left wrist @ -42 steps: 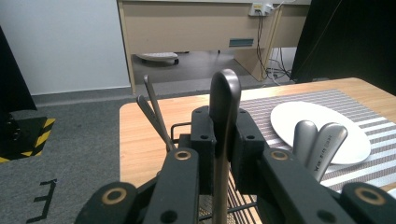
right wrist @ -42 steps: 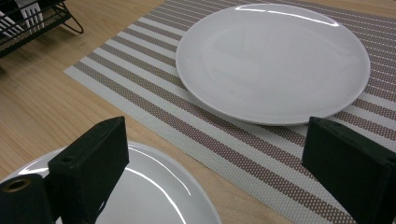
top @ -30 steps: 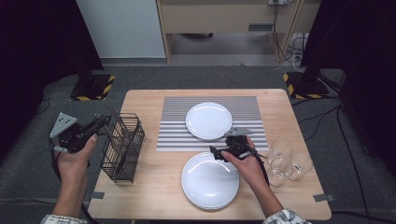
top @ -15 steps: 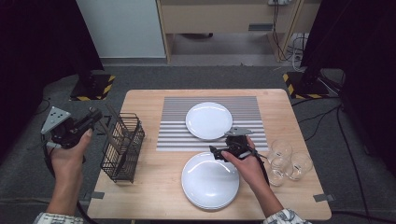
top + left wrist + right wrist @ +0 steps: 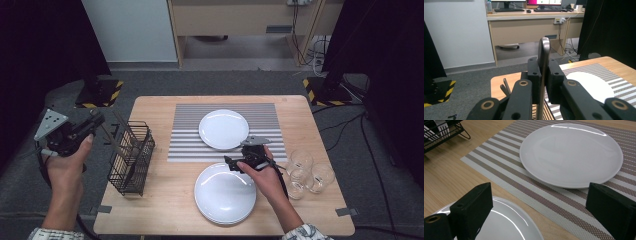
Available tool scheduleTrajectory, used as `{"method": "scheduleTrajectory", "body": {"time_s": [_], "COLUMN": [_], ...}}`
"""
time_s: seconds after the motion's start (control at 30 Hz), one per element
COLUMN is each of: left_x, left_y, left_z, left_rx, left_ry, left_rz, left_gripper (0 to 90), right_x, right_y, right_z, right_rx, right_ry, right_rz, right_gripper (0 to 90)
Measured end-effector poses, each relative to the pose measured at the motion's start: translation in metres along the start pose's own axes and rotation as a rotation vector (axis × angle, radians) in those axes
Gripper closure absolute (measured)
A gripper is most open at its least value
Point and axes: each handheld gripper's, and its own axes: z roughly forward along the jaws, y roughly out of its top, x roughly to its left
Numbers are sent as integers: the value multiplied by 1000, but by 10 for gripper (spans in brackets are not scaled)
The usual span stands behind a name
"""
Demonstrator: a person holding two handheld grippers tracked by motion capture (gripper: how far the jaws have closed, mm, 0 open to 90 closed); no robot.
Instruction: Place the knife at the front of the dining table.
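Observation:
My left gripper (image 5: 94,121) is held up off the table's left edge, shut on the dark metal handle of a cutlery piece (image 5: 111,139) that slants down toward the black wire basket (image 5: 132,167). In the left gripper view the handle (image 5: 543,50) stands upright between the jaws of that gripper (image 5: 543,68). Which kind of utensil it is, I cannot tell. My right gripper (image 5: 234,163) rests open at the far rim of the near white plate (image 5: 225,197). Nothing lies between the wide-set jaws of the right gripper (image 5: 536,205).
A second white plate (image 5: 223,129) lies on the striped placemat (image 5: 187,137), just beyond the right gripper. Three clear glasses (image 5: 305,172) stand at the table's right edge. More cutlery (image 5: 441,126) sits in the basket. A desk and cables lie beyond the table.
The left hand has risen and drifted left, drawing the cutlery piece up from the basket. The right hand and both plates have stayed put.

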Motion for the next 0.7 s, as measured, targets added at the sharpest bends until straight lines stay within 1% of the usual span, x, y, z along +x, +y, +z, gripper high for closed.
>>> {"method": "scheduleTrajectory", "body": {"time_s": [0.33,0.5,0.7], "left_x": [2,1,3], "left_y": [-1,1,3], "left_z": [1,1,0], "left_rx": [0,0,-2], "left_ry": [2,-4,0], "left_rz": [-15,-14,-14], "left_gripper": [829,829,829], "right_x": [0,2,1], "right_y": [-1,-1,-2], "right_z": [0,0,2], "right_rx": [3,5,5], "right_ry": [-1,1,2], "right_rz": [2,4,-1], "right_gripper": [73,73,73]}}
